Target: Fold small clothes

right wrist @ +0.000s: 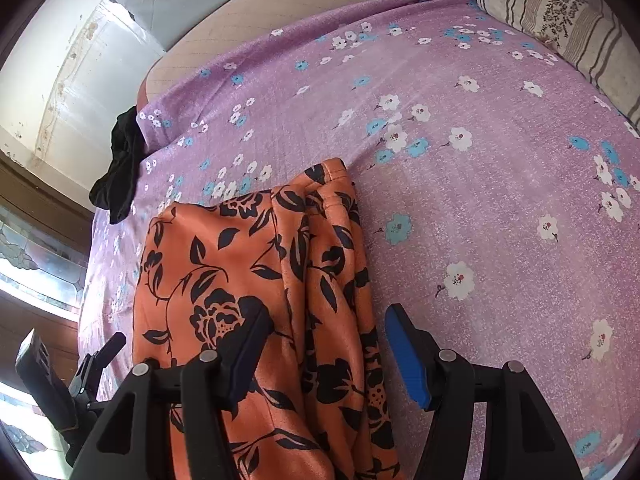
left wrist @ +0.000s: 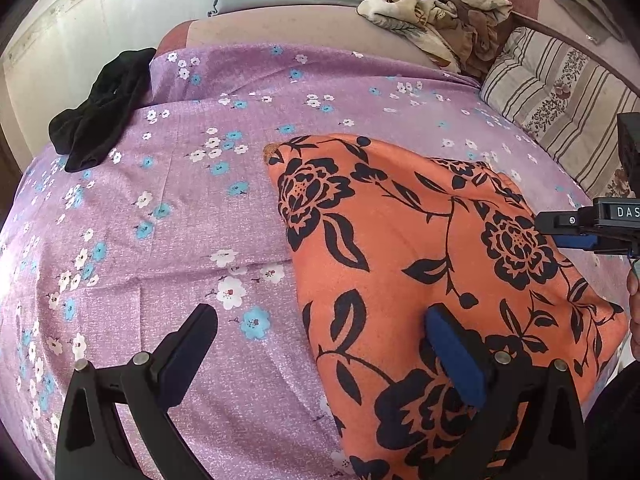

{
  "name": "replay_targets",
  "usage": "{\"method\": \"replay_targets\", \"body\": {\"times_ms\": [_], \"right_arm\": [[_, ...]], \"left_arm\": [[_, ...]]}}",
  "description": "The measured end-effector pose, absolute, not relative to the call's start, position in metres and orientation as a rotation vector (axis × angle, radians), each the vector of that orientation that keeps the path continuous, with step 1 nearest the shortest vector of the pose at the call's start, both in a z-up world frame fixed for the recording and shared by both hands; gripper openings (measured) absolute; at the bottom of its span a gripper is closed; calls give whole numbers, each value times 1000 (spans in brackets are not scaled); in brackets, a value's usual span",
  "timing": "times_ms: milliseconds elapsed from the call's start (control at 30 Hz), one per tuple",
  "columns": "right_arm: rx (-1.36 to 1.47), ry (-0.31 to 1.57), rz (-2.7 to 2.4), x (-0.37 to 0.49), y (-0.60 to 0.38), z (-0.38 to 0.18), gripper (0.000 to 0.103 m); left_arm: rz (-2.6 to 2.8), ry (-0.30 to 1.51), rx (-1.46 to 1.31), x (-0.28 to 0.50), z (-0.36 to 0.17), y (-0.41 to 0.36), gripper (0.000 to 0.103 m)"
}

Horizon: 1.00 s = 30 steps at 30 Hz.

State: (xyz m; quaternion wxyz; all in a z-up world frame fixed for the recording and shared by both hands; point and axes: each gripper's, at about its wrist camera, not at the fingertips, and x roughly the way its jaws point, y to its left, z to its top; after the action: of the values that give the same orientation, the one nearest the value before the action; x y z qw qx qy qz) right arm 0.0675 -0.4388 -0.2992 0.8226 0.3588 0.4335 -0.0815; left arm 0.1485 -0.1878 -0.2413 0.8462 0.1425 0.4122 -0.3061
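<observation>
Bedsheet [right wrist: 480, 200] bears orange garment [right wrist: 248, 264] under right hand-held gripper [right wrist: 326, 354] (jaws apart).

Orange/blk floral garment [left wrist: 420, 248], purple sheet [left wrist: 180, 220]

We see wide bare purple floral sheet [right wrist: 500, 208] right of the orange floral garment [right wrist: 240, 264], free for passing. A black garment [left wrist: 100, 116] blocks the left edge; a striped pillow [left wrist: 560, 92] and crumpled blanket [left wrist: 436, 0] bound the far side.
</observation>
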Motion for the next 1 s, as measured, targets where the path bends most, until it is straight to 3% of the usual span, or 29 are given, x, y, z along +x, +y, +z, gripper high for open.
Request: {"method": "replay_targets", "body": {"times_ms": [767, 1000], "right_arm": [[778, 890, -129, 63, -452, -306, 65], [816, 897, -95, 63, -460, -312, 65]], "left_arm": [[-657, 896, 259, 149, -244, -184, 103], [-757, 1005, 109, 169, -243, -166, 103]]}}
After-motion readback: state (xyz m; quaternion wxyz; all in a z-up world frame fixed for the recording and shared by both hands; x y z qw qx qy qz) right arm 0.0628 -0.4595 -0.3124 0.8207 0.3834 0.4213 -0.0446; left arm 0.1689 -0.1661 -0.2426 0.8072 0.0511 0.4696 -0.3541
